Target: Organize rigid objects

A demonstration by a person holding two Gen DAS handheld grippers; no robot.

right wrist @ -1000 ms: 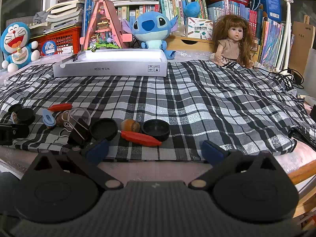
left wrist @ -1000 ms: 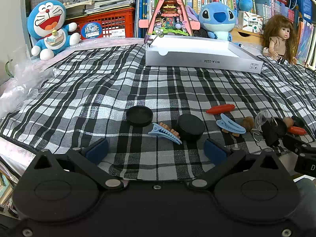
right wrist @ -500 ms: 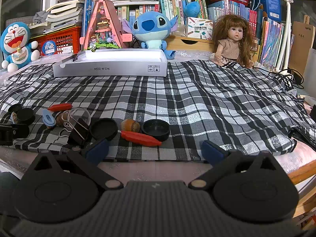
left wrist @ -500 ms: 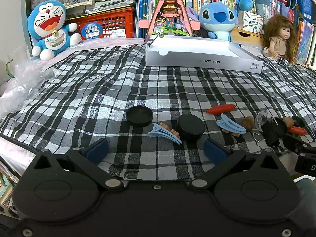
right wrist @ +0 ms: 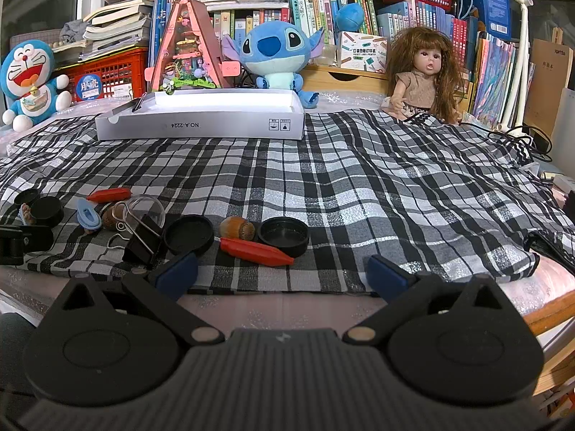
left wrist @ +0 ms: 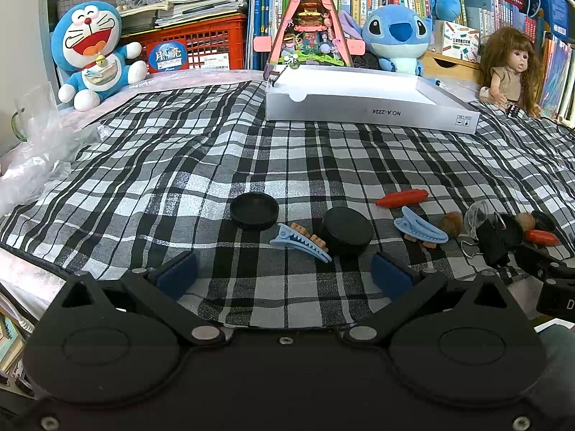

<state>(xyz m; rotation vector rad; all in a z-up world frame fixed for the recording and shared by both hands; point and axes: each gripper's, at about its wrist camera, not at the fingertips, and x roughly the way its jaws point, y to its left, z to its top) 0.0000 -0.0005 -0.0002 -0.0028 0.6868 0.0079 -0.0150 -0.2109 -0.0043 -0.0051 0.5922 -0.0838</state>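
Grippers both spread wide, left gripper [left wrist: 284,274], right gripper [right wrist: 282,274], round black lids [left wrist: 254,211], wrinkled plaid cloth [left wrist: 215,165]

Both views are evenly and brightly lit from overhead, with soft, short shadows under the small items. The white box [right wrist: 201,116] glares almost blown-out inside. The silvery squares of the plaid cloth [left wrist: 201,186] glint. Fisheye distortion bends the bookshelves [right wrist: 478,39] at the edges; corners darken. Focus is sharp throughout.
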